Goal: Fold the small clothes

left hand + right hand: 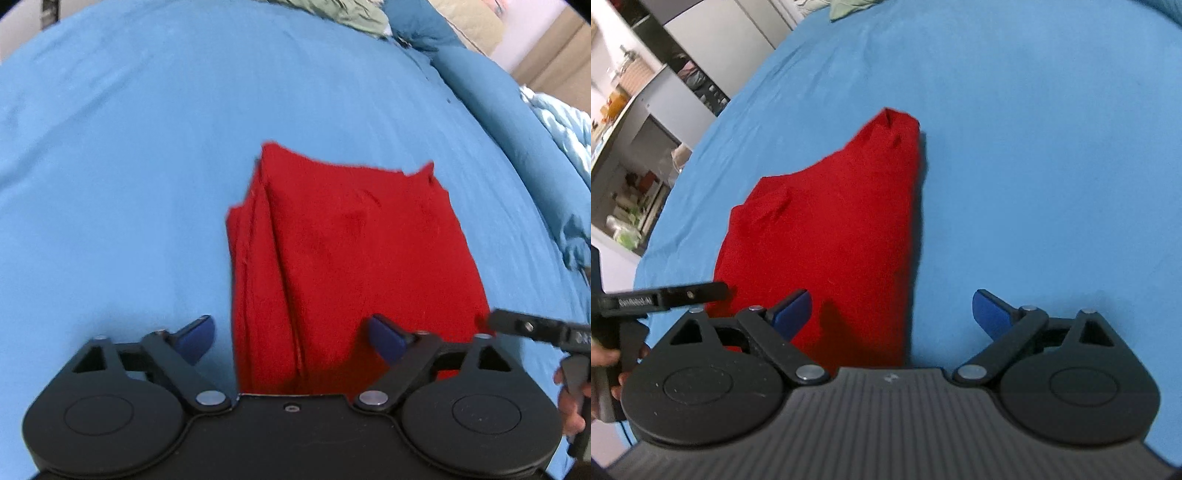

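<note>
A red garment [343, 266] is seen lying folded on a bed covered with a blue sheet [129, 166]. In the left wrist view the cloth forms a roughly rectangular stack, with several layered edges showing along its left side and a small raised corner at its far right. In the right wrist view the same stack narrows toward its far end, where small tucks are visible.

The left gripper [291, 338] is held low at the near edge of the garment, its blue-tipped fingers [386, 338] spread wide with nothing between them but the cloth lying below; one finger is seen over the sheet and the other over the red fabric. The right gripper [892, 314] is likewise spread apart, one blue pad over the garment's near right portion and the other over bare sheet. No fabric is pinched by either gripper.

Each gripper is caught at the frame edge of the other camera, close to a near corner of the garment.

A green cloth [343, 14] is seen at the far edge of the bed, a light blue quilted cover [565, 125] at the right, and cluttered shelves [631, 177] beyond the bed on the left.
</note>
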